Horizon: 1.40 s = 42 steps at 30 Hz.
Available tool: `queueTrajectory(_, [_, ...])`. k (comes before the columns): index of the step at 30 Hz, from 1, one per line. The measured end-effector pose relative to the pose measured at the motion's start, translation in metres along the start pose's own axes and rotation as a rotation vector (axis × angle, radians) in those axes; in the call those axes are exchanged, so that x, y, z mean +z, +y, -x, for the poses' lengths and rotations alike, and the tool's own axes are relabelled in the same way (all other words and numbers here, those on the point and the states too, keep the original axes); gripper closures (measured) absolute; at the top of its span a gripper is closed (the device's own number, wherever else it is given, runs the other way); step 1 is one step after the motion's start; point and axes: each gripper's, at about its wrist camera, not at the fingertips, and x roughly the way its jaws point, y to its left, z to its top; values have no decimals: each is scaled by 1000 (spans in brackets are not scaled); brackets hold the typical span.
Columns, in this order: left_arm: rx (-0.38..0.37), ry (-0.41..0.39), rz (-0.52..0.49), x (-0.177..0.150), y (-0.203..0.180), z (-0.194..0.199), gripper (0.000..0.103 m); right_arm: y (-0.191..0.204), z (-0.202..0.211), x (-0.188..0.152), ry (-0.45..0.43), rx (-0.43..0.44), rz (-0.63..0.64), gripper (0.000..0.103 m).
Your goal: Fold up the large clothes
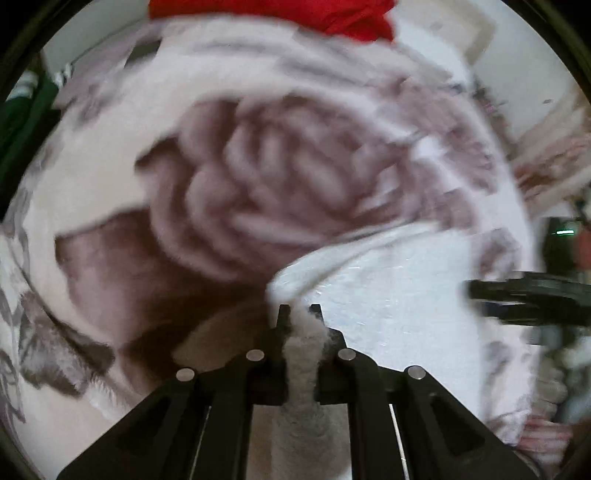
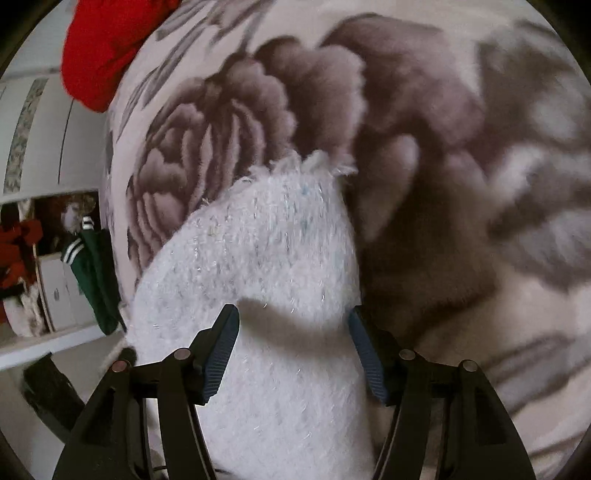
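Observation:
A fuzzy white garment (image 2: 266, 251) lies on a plush blanket printed with large grey-brown roses (image 2: 424, 129). My left gripper (image 1: 300, 314) is shut on a bunched edge of the white garment (image 1: 388, 280), which runs back between the fingers. My right gripper (image 2: 293, 332) is open, its blue-padded fingers (image 2: 221, 354) standing on either side of the white garment without pinching it. The right gripper also shows in the left wrist view (image 1: 524, 299) at the right edge, blurred.
A red garment (image 1: 280, 11) lies at the far edge of the blanket, also in the right wrist view (image 2: 99, 44). A green garment with white stripes (image 2: 94, 273) hangs off the side. White furniture (image 2: 44, 122) stands beyond.

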Motion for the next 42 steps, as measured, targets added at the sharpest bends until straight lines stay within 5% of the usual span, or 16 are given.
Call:
queueTrajectory(5, [-75,48,54,0,9,10,90,4,-1,-13,34,-2,-9,39])
queueTrajectory(8, [-72,28,15,-4,4,41,72,1,17,-34,34,37,15,39])
queueTrajectory(10, [-41,13,-38,-13,1,62,19,-4,34,-60,40,81,25,39])
queueTrajectory(11, [-32,4,-52,-20,3,74,13,-9,43,-76,48,100,23,39])
queueTrajectory(14, [-48,19,-40,-57,12,102,12,-33,61,-135,97,156,-31,31])
queueTrajectory(18, [-32,143,8,-139,32,112,12,-65,57,-209,193,131,-78,30])
queueTrajectory(22, [8,331,56,-236,50,74,12,-98,23,-280,313,140,-134,29])
queueTrajectory(25, [-83,415,132,-282,54,42,13,-112,-14,-317,363,142,-124,28])
queueTrajectory(30, [-122,379,107,-295,38,23,13,-116,-66,-345,395,258,-138,28])
queueTrajectory(32, [-125,355,96,-292,31,26,23,-115,-78,-347,397,293,-167,27])
queueTrajectory(34, [-184,345,83,-290,20,34,77,-112,-81,-349,372,301,-183,27])
queueTrajectory(35, [-179,346,82,-289,14,36,77,-108,-82,-348,359,309,-183,29])
queueTrajectory(37, [-166,338,62,-287,4,42,84,-98,-79,-354,344,309,-162,61])
queueTrajectory(39, [-155,342,72,-286,4,45,85,-95,-71,-359,320,334,-183,77])
queueTrajectory(42, [-137,330,108,-288,10,44,84,-79,-60,-357,370,151,-61,73])
